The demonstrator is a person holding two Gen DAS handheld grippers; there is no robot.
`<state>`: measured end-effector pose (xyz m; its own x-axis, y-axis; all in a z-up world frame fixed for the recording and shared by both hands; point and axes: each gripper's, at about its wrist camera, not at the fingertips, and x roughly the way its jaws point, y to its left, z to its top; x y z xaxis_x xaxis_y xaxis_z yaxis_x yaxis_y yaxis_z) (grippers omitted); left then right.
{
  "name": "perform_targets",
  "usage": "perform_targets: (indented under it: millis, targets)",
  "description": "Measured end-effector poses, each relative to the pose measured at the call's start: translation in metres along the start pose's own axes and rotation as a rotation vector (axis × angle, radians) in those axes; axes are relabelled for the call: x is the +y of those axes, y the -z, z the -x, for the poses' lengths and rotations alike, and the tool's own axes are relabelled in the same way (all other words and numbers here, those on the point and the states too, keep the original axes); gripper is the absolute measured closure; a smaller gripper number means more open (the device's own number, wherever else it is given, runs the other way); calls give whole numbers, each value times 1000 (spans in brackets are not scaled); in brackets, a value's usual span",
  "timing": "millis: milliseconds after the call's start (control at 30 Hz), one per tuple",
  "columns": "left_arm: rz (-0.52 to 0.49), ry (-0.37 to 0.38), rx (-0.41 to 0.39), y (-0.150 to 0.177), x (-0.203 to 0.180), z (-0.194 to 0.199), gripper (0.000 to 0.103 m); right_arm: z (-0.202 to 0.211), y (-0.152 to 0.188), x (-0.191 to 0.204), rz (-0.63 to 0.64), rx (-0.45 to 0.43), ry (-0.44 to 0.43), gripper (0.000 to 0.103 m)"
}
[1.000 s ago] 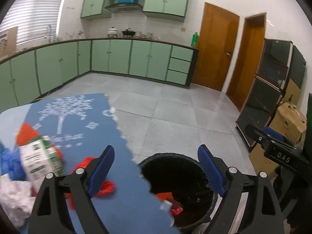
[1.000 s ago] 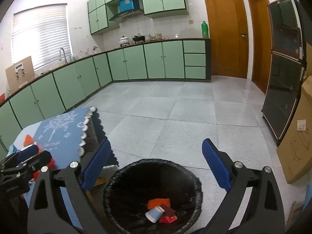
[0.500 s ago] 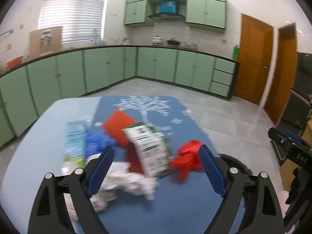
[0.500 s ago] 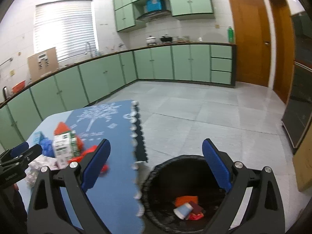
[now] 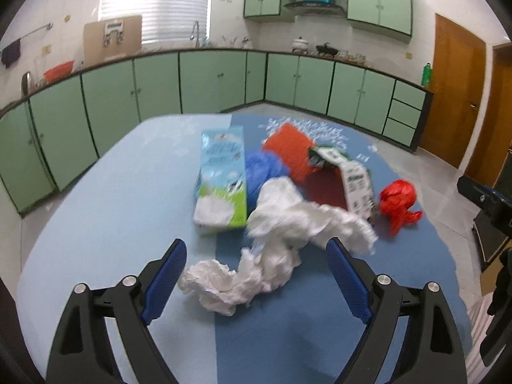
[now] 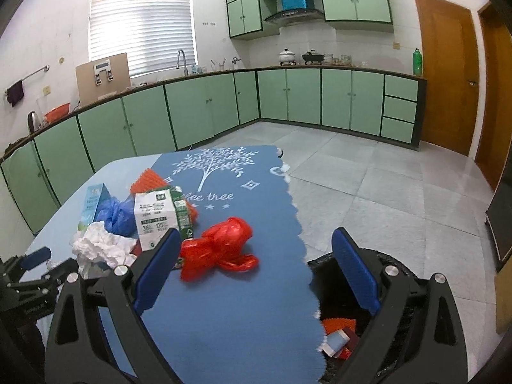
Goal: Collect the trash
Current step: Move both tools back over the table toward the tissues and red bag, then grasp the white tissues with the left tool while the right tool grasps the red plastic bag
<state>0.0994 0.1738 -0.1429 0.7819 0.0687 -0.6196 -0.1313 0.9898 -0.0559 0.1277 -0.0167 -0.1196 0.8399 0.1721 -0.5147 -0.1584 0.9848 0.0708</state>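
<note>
Grippers [image 5: 256, 275] [image 6: 254, 275] angled down — jaws wide, empty.

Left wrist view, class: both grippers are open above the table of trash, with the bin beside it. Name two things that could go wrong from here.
1. The crumpled white paper sprawls in a long loose strip between the left gripper fingers, so a pinch may catch only part and trail the rest.
2. The black bin stands below the scalloped table runner edge, so the red plastic bag could snag the runner or fall beside the bin.
</note>
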Motion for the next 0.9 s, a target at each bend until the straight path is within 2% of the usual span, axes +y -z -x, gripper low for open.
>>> perform_targets:
  millis: [267, 367, 433, 467, 533, 567, 700, 900]
  targets:
    - [22, -5, 42, 14, 2, -16, 18, -11, 7, 16, 45, 10, -10, 11]
    - [27, -7, 50, 16, 4, -18, 34, -16, 9, 20, 51, 24, -15, 11]
    - [33, -9, 51, 16, 5, -17, 52, -17, 10, 21, 53, 29, -17, 11]
    - [37, -14, 46, 15, 6, -16, 57, -18, 10, 22, 56, 32, -17, 11]
    - [43, -13, 40, 12, 7, -13, 77, -20, 11, 22, 60, 34, -18, 11]
    - [52, -6, 34, 10, 8, -11, 81, -20, 12, 22, 61, 35, -19, 11]
    - [74, 3, 2, 4, 7, 2, 89, -17, 11, 22, 67, 28, -19, 11]
    - [84, 19, -89, -10, 6, 33, 90, -12, 8, 20, 66, 16, -19, 11]
